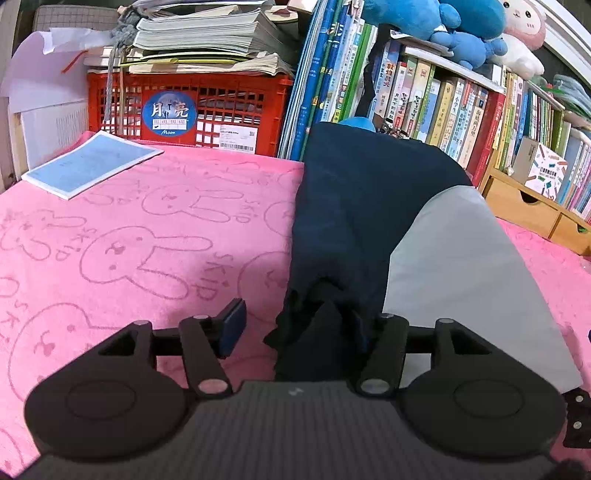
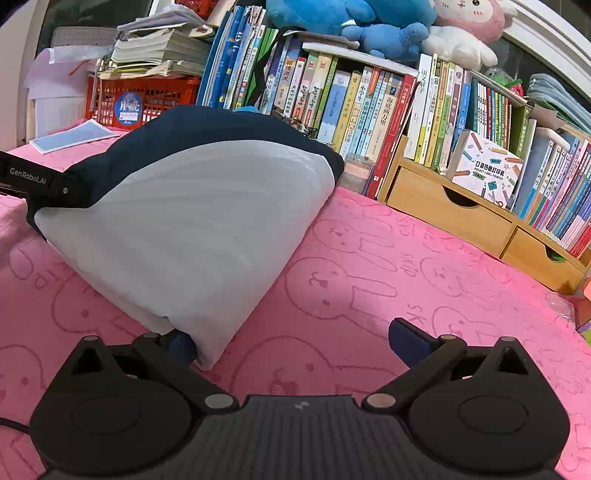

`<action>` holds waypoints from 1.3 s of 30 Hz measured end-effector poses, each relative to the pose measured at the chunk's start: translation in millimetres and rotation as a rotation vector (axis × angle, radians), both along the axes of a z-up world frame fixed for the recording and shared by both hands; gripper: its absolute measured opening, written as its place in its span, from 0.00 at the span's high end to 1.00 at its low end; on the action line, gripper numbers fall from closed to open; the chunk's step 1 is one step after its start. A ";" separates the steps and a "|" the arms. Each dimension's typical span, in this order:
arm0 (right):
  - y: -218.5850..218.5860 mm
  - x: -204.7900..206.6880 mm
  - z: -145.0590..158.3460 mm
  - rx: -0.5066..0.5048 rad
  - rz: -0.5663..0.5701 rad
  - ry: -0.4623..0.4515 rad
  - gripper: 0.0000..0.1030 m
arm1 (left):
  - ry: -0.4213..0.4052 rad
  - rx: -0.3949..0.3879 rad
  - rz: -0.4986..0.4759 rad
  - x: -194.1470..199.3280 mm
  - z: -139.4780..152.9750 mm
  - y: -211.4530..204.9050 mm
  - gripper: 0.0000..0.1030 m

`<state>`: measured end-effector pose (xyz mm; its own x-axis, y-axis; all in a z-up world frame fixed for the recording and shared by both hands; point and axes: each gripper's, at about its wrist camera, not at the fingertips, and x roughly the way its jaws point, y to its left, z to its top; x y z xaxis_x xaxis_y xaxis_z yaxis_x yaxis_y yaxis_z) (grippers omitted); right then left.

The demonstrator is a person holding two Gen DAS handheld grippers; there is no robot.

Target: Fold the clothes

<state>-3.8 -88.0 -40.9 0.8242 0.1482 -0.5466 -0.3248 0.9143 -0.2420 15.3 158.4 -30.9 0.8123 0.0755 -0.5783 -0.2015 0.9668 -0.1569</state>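
My left gripper (image 1: 295, 325) stands with its jaws spread. Dark cloth bunches between the fingers, against the right-hand one, but the left pad is well clear of it, so I am pinching nothing. My right gripper (image 2: 295, 339) is likewise spread wide. The near corner of the garment lies against its left finger; the right finger stands over bare blanket.

Location of the work item: one garment (image 2: 192, 221), navy with a light grey panel, lies on the pink rabbit-print blanket (image 1: 129, 240), slightly right of centre in the left wrist view, its far end close to the row of books (image 2: 369, 103).

Progress, as I judge it: the garment is already doubled into a compact bundle with rounded folded edges. The near navy end remains crumpled and untidy, so a final fold or smoothing pass is probably outstanding.

Count:
- Garments: one.
- Grippers: two.
- Loose blue booklet (image 1: 92, 162): one, far left on the blanket.
- Red crate (image 1: 188, 107): one, behind the booklet.
- Plush toys on the shelf top: one blue (image 2: 351, 18) and one pink-and-white (image 2: 469, 22), as far as I can tell.
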 end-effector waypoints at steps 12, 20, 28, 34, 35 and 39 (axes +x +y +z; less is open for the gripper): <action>-0.5 0.0 0.1 0.004 -0.005 0.006 0.00 | 0.007 0.025 0.003 2.8 1.0 3.9 0.25; 1.9 -1.2 -0.2 -0.005 -0.005 0.001 0.00 | -0.001 0.247 -0.047 -2.0 10.3 1.7 0.09; 2.8 -1.1 -0.4 -0.006 -0.005 0.000 0.00 | -0.007 0.456 -0.075 -0.1 5.2 -11.8 0.01; 2.4 -0.7 -0.2 -0.001 -0.002 0.005 0.00 | 0.009 0.394 -0.100 0.1 8.4 8.7 0.00; 2.3 -0.6 -0.2 0.001 -0.001 0.006 0.00 | 0.021 0.325 -0.103 0.7 9.5 18.4 0.00; 1.6 -0.2 -0.2 0.005 0.002 0.010 0.00 | 0.066 0.005 -0.113 3.3 8.5 63.5 0.00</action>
